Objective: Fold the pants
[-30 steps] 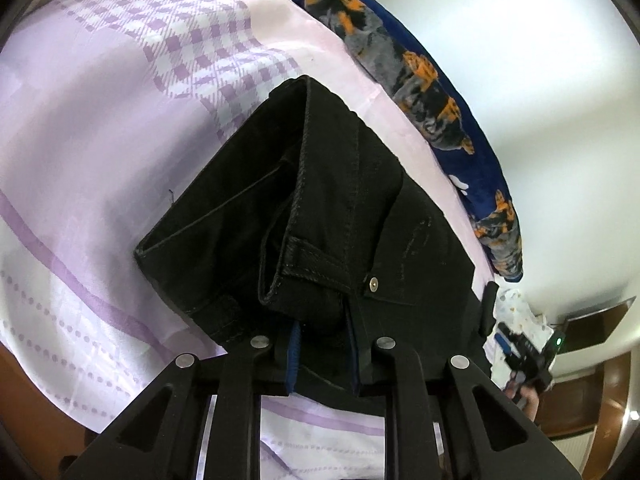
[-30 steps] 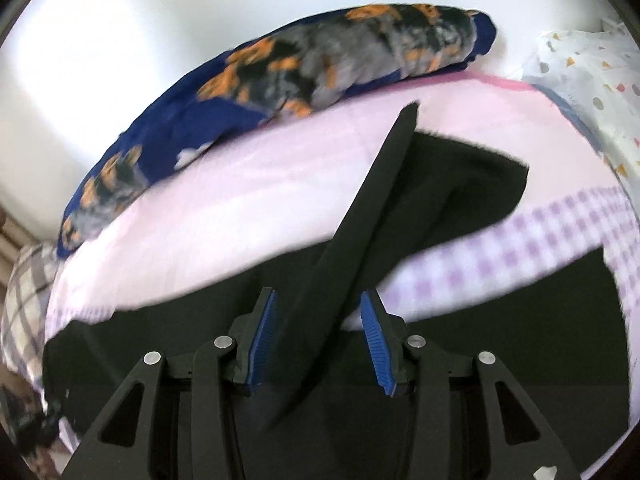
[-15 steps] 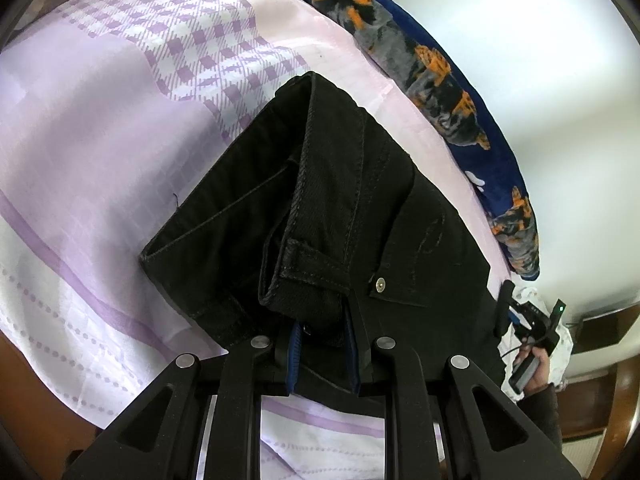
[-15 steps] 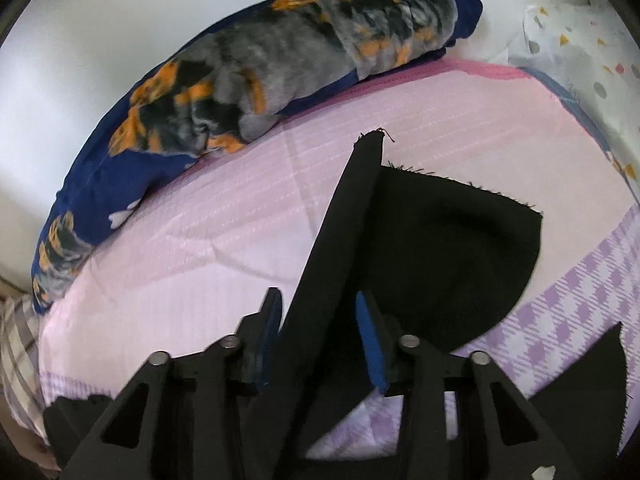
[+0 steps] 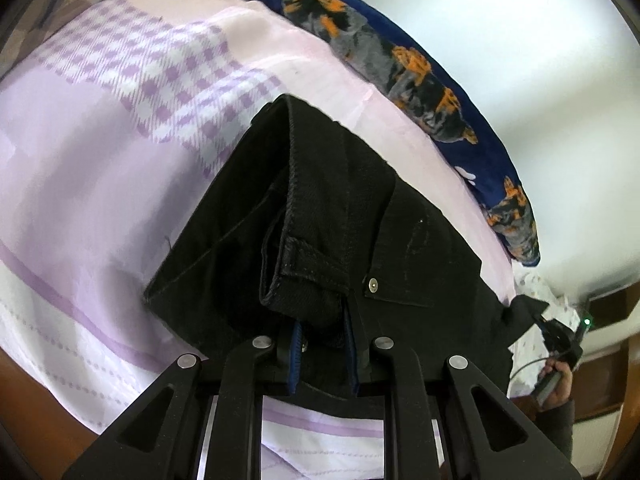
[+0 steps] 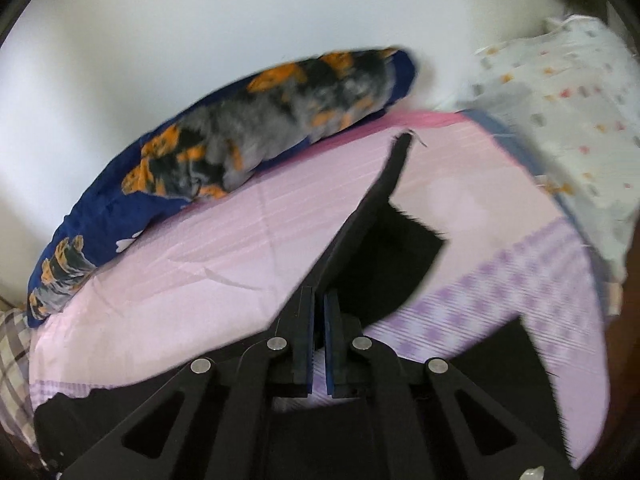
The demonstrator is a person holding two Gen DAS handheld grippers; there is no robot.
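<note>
Nearby, blue pillow [image 5: 404, 68] beside pants [image 5: 340, 220].

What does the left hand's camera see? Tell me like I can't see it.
The left gripper pinches the waistband of black pants lying on a purple checked bedsheet. A blue and orange blanket lies beyond, by a white wall.

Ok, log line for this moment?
left gripper: shut on pants waistband | right gripper: shut on pants hem | over bedsheet
</note>
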